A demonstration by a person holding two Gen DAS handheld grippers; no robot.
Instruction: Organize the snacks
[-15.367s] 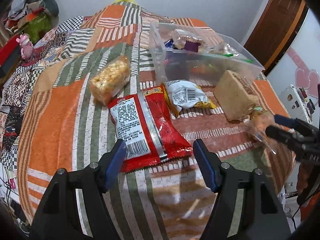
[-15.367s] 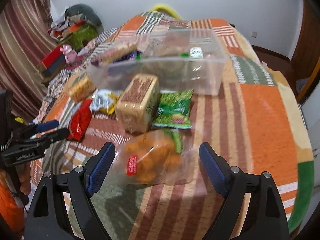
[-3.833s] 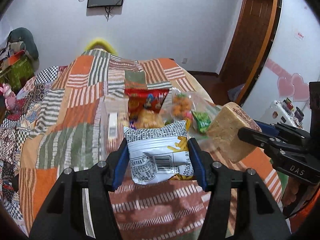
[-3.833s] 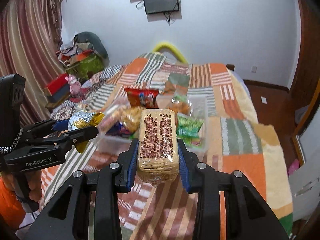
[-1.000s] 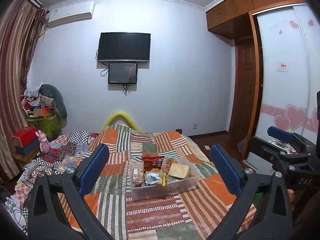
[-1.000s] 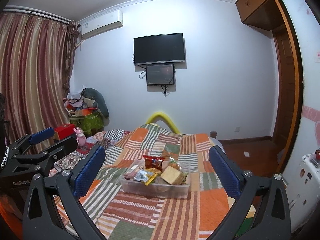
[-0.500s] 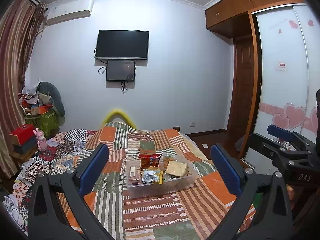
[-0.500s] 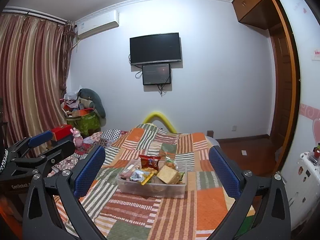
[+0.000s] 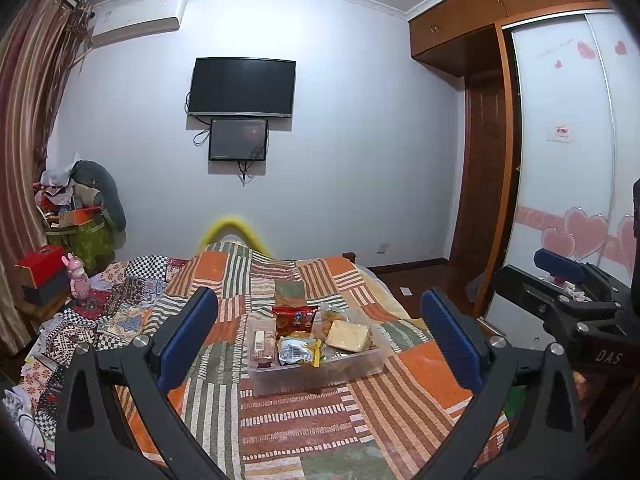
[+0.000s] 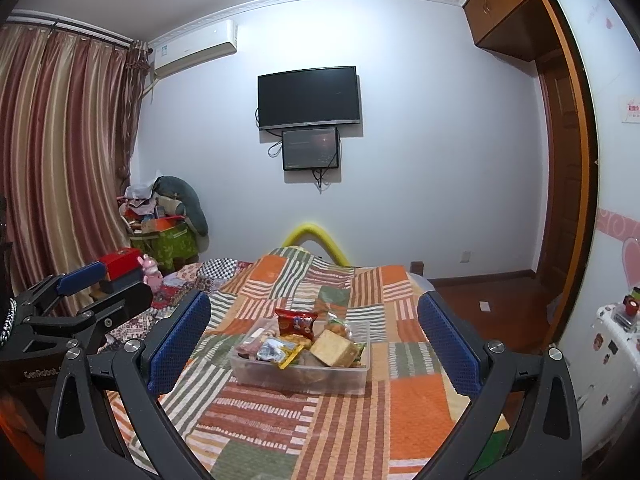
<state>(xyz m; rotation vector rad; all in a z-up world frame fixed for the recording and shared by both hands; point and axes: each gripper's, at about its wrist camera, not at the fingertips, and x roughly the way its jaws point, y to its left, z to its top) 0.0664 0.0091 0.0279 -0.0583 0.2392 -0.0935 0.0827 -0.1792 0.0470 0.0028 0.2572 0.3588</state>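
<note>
Both grippers, left gripper [image 9: 318,334] and right gripper [image 10: 314,334], are wide open and hold nothing, so keep them off the snacks [image 10: 304,340] packed in the clear box [image 10: 300,378] on the bed [image 10: 416,404] at 12 o'clock.

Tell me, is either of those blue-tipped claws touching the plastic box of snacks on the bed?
Apart. In both wrist views the left gripper and right gripper are open and raised, with the box far beyond their fingertips on the bedspread.
</note>
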